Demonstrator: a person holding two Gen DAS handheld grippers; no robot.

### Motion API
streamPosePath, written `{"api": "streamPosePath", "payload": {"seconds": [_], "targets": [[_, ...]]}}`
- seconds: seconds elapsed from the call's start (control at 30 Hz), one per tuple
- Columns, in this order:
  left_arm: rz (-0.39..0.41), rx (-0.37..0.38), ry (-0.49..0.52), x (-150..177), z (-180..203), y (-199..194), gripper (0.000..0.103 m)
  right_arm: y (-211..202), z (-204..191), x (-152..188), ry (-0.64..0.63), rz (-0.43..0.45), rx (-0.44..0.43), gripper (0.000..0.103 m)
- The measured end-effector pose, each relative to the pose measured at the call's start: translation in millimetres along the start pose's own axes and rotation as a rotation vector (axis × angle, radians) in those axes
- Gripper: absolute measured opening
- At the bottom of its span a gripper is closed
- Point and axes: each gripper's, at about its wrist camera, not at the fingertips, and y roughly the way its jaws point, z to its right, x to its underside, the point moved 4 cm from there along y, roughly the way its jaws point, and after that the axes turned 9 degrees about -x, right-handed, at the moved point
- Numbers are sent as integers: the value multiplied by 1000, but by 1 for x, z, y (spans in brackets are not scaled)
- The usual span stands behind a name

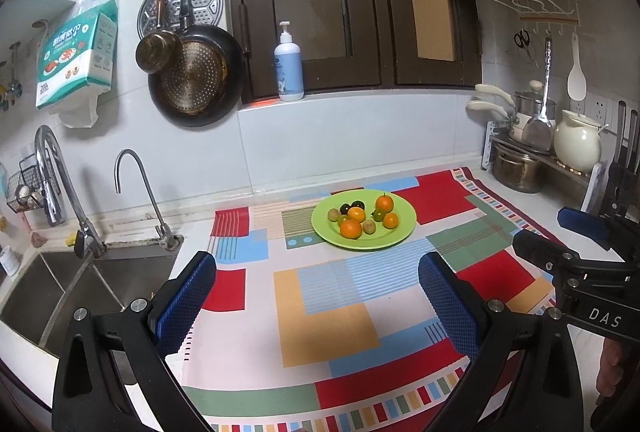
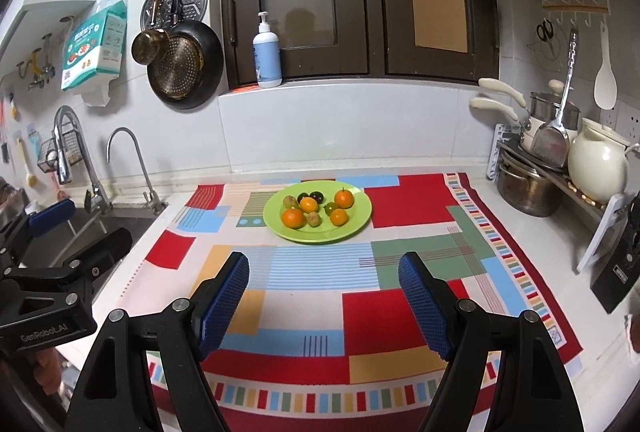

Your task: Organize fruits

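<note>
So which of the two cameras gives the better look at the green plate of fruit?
The right wrist view: the green plate sits near the middle, straight beyond the open right hand-held gripper. The left wrist view shows the same plate whole and unblocked too, only off to the right of centre.

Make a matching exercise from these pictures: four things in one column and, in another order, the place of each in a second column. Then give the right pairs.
Things:
1. green plate
2. pump bottle
3. frying pan
4. cream jug

Places:
A. hanging on the wall near the taps
B. on the rack at the right of the counter
C. on the patterned cloth, holding the fruits
D. standing on the window ledge

Pairs: 1-C, 2-D, 3-A, 4-B
</note>
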Motion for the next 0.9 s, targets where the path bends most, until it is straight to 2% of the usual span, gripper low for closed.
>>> {"api": "streamPosePath", "payload": {"seconds": [0.9], "targets": [[11, -8, 12, 0, 2, -3, 103, -5, 2, 3, 4, 5, -2, 78]]}}
